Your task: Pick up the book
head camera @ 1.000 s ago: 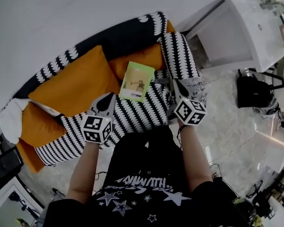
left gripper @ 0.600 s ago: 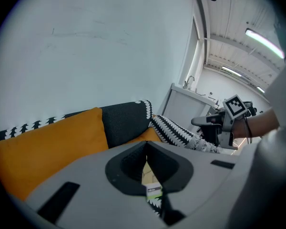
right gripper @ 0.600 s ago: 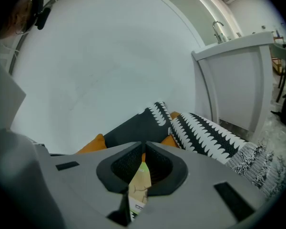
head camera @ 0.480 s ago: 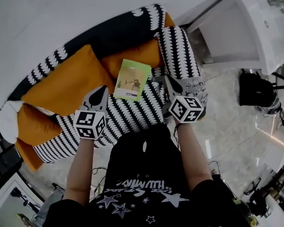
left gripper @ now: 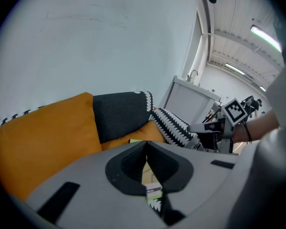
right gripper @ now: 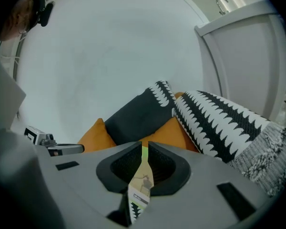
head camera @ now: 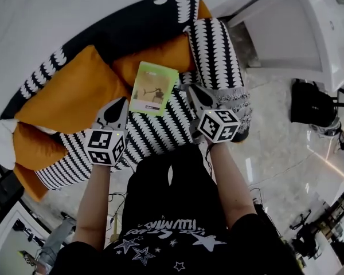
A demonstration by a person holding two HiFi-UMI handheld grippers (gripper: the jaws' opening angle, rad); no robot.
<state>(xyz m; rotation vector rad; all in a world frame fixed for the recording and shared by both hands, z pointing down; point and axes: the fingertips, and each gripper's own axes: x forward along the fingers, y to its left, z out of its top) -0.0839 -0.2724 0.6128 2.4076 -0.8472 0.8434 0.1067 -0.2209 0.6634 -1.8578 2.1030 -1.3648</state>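
- One green-covered rectangular book (head camera: 153, 89) with a pale picture on its front lies flat on the seat of a black-and-white patterned fabric sofa (head camera: 160, 133). Its far edge is against an orange cushion.
- Two hand-held grippers are in view, each grey with a marker cube: the left gripper (head camera: 122, 103) and the right gripper (head camera: 190, 89).
- Three orange fabric cushions (head camera: 74, 93) show plainly along the sofa back. One white cushion (head camera: 0, 143) sits at the left end, and one patterned roll-shaped sofa arm (head camera: 215, 50) is at the right end.
- One black bag (head camera: 311, 102) sits on the glossy tiled floor (head camera: 275, 153), and one white cabinet (head camera: 309, 33) stands beyond the sofa arm.
- The book lies between the two grippers and a little ahead of them. The left gripper's tip is just beside the book's near left corner, and the right gripper's tip is just beside its right edge.
- Left gripper: its jaws are pressed together and grip nothing. The book shows only as a sliver through the slit below the tips.
- Right gripper: its jaws are closed and hold nothing. The book's cover is visible beyond them through the narrow gap.
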